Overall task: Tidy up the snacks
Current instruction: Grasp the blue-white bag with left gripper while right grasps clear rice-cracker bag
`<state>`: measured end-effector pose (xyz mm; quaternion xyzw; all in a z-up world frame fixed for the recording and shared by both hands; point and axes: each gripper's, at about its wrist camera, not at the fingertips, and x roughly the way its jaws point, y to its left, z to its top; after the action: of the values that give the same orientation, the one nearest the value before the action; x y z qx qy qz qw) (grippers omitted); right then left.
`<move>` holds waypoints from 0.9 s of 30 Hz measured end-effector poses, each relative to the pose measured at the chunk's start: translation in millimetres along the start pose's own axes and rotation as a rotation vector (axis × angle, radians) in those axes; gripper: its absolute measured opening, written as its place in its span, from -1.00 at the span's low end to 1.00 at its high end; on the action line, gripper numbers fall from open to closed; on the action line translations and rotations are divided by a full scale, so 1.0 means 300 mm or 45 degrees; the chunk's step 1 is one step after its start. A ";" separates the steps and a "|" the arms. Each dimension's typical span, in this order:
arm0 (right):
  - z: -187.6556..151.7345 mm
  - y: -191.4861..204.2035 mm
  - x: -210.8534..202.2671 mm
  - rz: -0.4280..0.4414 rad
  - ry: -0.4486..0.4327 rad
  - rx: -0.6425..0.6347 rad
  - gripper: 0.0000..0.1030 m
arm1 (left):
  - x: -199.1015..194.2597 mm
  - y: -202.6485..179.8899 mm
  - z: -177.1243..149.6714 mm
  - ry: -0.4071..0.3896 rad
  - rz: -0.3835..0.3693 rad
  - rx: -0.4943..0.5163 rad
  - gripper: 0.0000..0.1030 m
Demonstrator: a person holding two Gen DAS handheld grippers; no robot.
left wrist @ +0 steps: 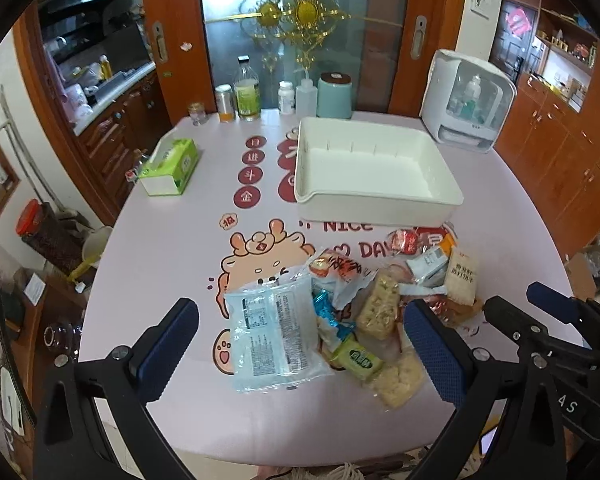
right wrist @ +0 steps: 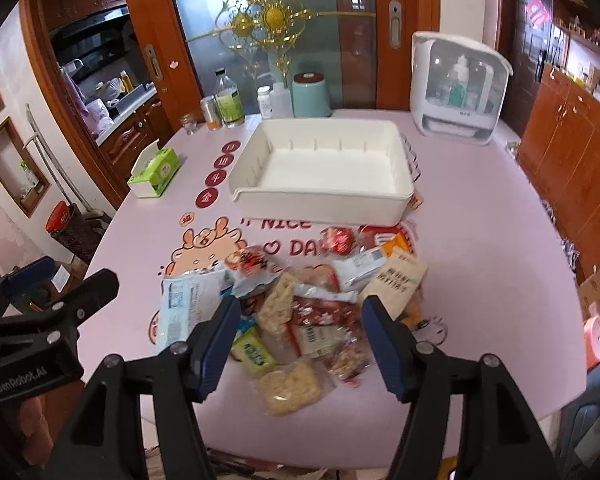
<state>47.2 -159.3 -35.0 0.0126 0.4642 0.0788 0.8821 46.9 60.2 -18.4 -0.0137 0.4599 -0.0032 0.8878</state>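
A pile of snack packets lies on the pink table near its front edge: a clear pale-blue packet, rice-crisp bars, a small green packet, a beige packet and red packets. An empty white bin stands behind the pile. My left gripper is open above the pale-blue packet, holding nothing. My right gripper is open above the middle of the pile, holding nothing; it also shows in the left wrist view.
A green tissue box sits at the table's left. Bottles, a can and a teal canister line the far edge. A white appliance stands at the back right. Wooden cabinets surround the table.
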 end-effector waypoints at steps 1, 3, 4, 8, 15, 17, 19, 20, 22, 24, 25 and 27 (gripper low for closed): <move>-0.002 0.015 0.006 -0.008 0.011 0.009 0.24 | 0.015 0.016 0.003 0.015 -0.012 0.010 0.98; -0.006 0.040 0.024 -0.023 0.036 0.036 0.24 | 0.049 0.047 0.005 0.047 -0.037 0.034 0.98; -0.012 0.049 0.032 -0.029 0.046 0.048 0.24 | 0.068 0.060 0.005 0.061 -0.046 0.048 0.98; -0.037 0.076 0.075 -0.070 0.106 0.120 0.24 | 0.164 0.127 0.003 0.130 -0.065 0.117 0.98; -0.121 0.047 0.155 -0.140 0.201 0.308 0.24 | 0.369 0.241 -0.047 0.291 -0.068 0.240 0.98; -0.151 0.022 0.186 -0.155 0.233 0.378 0.24 | 0.419 0.254 -0.063 0.336 -0.096 0.254 0.98; -0.184 -0.006 0.221 -0.151 0.275 0.459 0.24 | 0.467 0.260 -0.083 0.393 -0.148 0.259 0.98; -0.201 -0.021 0.241 -0.141 0.296 0.499 0.24 | 0.492 0.256 -0.093 0.418 -0.176 0.262 0.98; -0.238 -0.049 0.283 -0.131 0.345 0.575 0.24 | 0.535 0.241 -0.113 0.453 -0.210 0.276 0.98; -0.274 -0.068 0.331 -0.124 0.397 0.629 0.24 | 0.575 0.222 -0.131 0.489 -0.224 0.294 0.98; -0.285 -0.073 0.350 -0.121 0.415 0.642 0.24 | 0.599 0.213 -0.142 0.510 -0.235 0.299 0.98; -0.316 -0.077 0.399 -0.127 0.460 0.655 0.24 | 0.637 0.205 -0.152 0.549 -0.248 0.292 0.98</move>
<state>39.1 -169.0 -188.9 0.1983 0.6180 -0.0834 0.7562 119.4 117.1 -202.4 0.0436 0.6316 -0.1437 0.7606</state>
